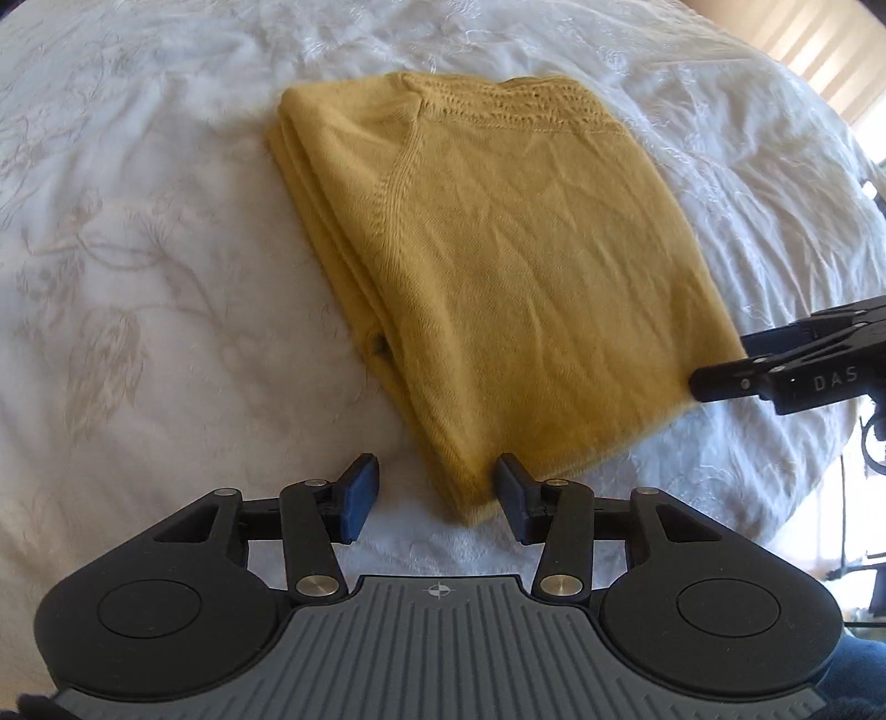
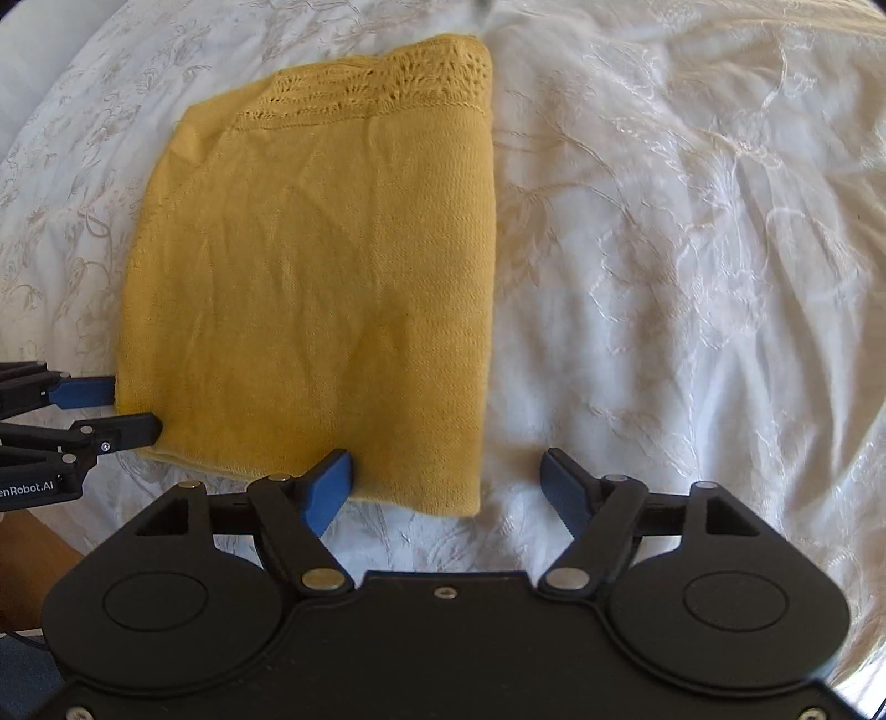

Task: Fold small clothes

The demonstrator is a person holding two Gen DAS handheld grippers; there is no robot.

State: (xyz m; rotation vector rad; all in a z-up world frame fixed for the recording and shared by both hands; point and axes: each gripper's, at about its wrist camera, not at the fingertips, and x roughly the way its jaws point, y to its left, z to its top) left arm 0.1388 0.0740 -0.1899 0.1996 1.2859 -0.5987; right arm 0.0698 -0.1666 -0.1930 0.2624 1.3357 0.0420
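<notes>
A mustard-yellow knit garment [image 1: 498,266] lies folded into a flat rectangle on the white bedspread [image 1: 138,249]. It has a lace-pattern band along its far edge. My left gripper [image 1: 437,493] is open, its jaws on either side of the garment's near left corner. My right gripper [image 2: 446,484] is open, its jaws on either side of the near right corner of the garment [image 2: 321,266]. The right gripper also shows at the right edge of the left wrist view [image 1: 720,365]. The left gripper shows at the left edge of the right wrist view [image 2: 133,410].
The white embroidered bedspread [image 2: 692,249] is wrinkled and spreads all around the garment. A striped bright window or curtain [image 1: 825,50] shows past the bed's far right edge.
</notes>
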